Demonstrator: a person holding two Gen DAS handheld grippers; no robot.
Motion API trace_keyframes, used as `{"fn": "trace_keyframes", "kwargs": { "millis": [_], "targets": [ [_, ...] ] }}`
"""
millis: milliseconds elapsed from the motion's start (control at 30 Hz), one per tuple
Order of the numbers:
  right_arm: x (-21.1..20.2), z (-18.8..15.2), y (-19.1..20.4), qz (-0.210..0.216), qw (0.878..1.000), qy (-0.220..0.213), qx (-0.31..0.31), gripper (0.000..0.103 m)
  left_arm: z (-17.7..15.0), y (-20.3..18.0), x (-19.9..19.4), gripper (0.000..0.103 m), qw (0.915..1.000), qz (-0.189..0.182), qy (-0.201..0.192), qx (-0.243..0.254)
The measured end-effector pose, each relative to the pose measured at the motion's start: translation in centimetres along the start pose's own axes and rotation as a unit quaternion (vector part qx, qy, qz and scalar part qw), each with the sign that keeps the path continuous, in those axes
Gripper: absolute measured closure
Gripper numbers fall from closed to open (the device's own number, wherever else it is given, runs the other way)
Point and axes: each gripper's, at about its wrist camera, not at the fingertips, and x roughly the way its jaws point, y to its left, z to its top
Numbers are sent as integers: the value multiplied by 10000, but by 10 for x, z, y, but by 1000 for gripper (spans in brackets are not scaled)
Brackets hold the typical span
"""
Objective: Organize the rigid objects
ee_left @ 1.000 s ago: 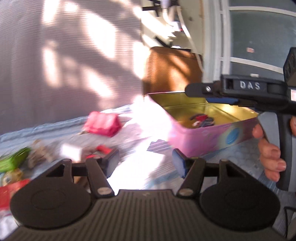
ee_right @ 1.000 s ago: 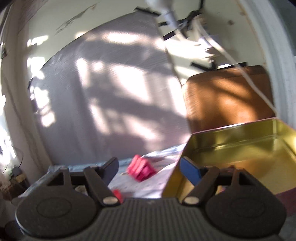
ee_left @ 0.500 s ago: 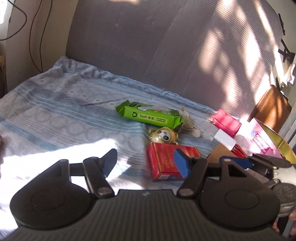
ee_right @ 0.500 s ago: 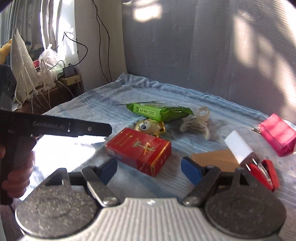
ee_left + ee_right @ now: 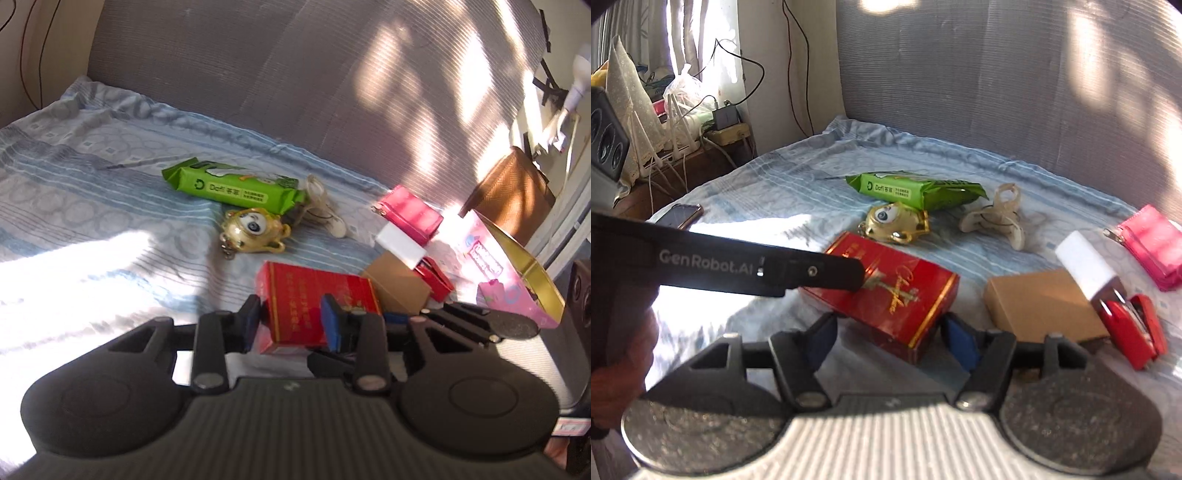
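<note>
Left gripper point(image 5: 293, 317) narrowed across the red box point(image 5: 317, 302), one blue pad on its left edge, the other over its top face; firm grip or not, cannot tell. Right gripper point(image 5: 890, 338) spread wide around the same box's point(image 5: 886, 291) near corner, pads apart from it. Box flat on the blue sheet point(image 5: 92, 206). At 12 o'clock of it, gold charm point(image 5: 253, 234), then green pack point(image 5: 232, 186). At 1 o'clock, beige clip point(image 5: 997, 216). At 3 o'clock, brown carton point(image 5: 1039, 304), white block point(image 5: 1084, 264) leaning on it, red stapler point(image 5: 1134, 328) just beside. Pink pouch point(image 5: 1154, 245) at 2 o'clock. Pink tin point(image 5: 517, 280) well right, open.
</note>
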Motion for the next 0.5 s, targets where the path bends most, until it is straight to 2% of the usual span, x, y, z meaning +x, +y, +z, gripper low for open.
{"fn": "trace_keyframes", "kwargs": {
  "millis": [133,233,400,500],
  "targets": [
    [-47,-30,-15,-271,9995,-149,35,38,-25,-53,-12,65,9987,-206,-75,466],
    [-80,-56,-35,-550,9981,-204,194,38,-39,-88,-5,64,9968,-473,39,640],
    [-123,-100,-69,-1106,9924,-248,482,38,-56,-147,20,64,9891,-988,388,1023],
    [-149,-115,-88,-1437,9857,-550,688,38,-51,-186,25,64,9828,-1224,283,1357]
  ]
}}
